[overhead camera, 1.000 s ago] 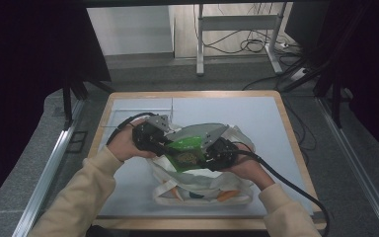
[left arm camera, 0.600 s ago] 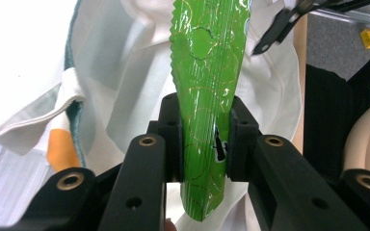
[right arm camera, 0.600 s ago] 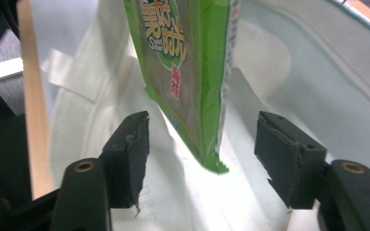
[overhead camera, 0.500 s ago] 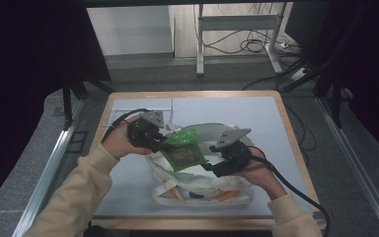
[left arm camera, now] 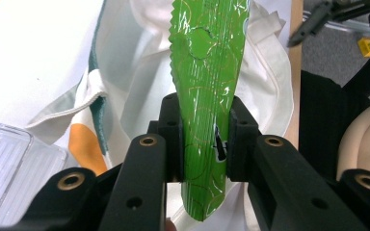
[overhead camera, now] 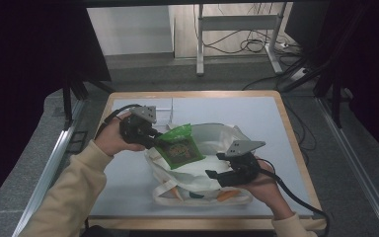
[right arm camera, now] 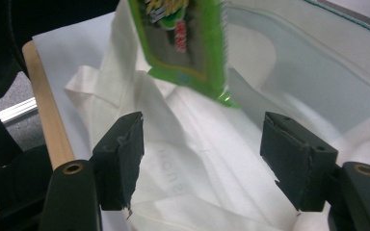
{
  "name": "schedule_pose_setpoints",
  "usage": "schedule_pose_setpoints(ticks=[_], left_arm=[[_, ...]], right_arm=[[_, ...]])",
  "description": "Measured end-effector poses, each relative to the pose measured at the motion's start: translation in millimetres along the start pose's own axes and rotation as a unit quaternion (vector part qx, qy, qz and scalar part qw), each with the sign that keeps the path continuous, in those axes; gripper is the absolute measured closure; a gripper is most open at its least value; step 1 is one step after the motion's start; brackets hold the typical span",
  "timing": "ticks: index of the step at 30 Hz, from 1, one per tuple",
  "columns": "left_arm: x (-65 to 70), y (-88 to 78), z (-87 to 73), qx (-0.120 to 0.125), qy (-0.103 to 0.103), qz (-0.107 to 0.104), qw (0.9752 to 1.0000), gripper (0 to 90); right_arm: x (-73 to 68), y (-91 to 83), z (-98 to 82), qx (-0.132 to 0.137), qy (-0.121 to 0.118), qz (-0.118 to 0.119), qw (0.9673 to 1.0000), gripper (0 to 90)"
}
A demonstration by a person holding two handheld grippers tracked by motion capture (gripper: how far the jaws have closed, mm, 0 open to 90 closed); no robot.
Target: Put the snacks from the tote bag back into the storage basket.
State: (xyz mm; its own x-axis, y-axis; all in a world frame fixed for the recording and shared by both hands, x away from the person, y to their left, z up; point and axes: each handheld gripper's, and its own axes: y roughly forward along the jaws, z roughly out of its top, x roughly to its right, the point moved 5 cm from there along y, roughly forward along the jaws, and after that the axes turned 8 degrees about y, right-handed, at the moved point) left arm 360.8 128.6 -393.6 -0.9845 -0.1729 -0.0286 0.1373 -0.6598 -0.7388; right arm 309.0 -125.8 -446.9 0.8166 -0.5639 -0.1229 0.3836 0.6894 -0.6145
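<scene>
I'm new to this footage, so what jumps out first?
A bright green snack packet stands out, clamped in the left gripper and held over a white cloth tote bag lying mid-table. The right gripper hangs open above the bag's fabric, holding nothing. A clear plastic container sits beside the bag.

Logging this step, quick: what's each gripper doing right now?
Left gripper: closed on the green snack packet.
Right gripper: open, holding nothing, over the white cloth bag.
</scene>
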Motion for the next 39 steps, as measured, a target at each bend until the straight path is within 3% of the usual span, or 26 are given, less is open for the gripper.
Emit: schedule_pose_setpoints(ticks=[9, 16, 27, 39], left_arm=[[-5.4, -12.3, 2.8, 0.008, -0.004, 0.011, 0.9999, 74.5], [-11.4, -21.9, 6.1, 0.016, -0.007, 0.023, 0.9996, 74.6], [-17.6, -32.6, 14.6, 0.018, -0.008, 0.034, 0.9992, 74.6], [-27.5, -60.0, 20.1, 0.029, -0.01, 0.056, 0.9979, 74.7]], right_arm=[[-8.4, -3.0, -7.8, -0.003, 0.014, -0.01, 0.9999, 31.2], [6.2, -16.2, -20.5, 0.014, 0.041, -0.021, 0.9989, 32.9], [8.9, -23.8, -18.7, 0.011, 0.021, -0.025, 0.9994, 33.4], [9.7, -24.4, -17.6, 0.01, 0.022, -0.02, 0.9995, 33.4]])
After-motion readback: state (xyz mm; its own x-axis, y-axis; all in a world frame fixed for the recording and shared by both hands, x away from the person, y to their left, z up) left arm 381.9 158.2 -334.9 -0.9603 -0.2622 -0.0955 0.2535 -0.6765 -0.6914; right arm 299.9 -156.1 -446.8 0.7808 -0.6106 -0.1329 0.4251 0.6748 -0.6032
